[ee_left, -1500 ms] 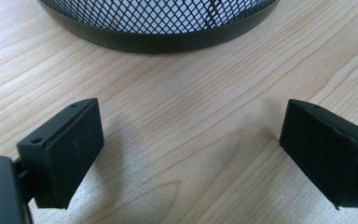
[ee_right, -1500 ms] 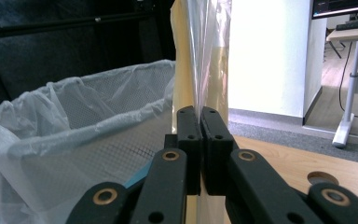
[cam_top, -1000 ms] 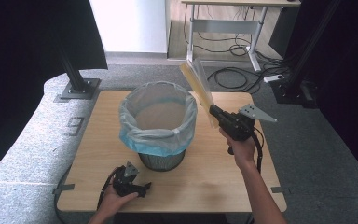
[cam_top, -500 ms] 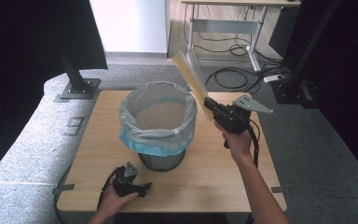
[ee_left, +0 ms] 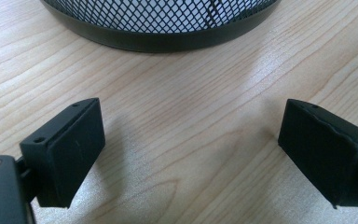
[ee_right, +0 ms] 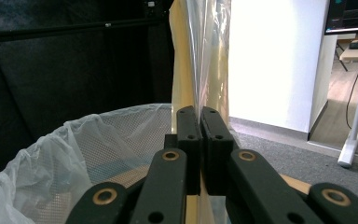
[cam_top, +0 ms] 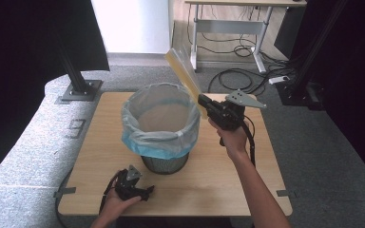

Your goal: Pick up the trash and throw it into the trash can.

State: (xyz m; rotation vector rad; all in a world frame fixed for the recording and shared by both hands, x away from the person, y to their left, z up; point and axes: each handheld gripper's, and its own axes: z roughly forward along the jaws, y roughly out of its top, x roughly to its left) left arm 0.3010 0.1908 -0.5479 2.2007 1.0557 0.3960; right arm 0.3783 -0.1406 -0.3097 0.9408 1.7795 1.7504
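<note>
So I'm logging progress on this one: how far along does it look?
Done: the mesh bin is lined with a bag, and the right gripper has the flat yellow packet pinched between its jaws. In hand: the packet is held tilted at the bin's rim. Left: probably dropping it inside. The left gripper rests open on the table.

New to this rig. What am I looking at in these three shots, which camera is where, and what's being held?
No robot here: a person works two hand-held two-jaw grippers at a wooden table. The high view looks down from above. Each of the other two views rides on a gripper.

The left gripper rests low on the table, jaws open, facing the base of a mesh wastebasket lined with a plastic bag. The right gripper is shut on a flat yellowish packet in clear wrap, held tilted above the basket's rim.
</note>
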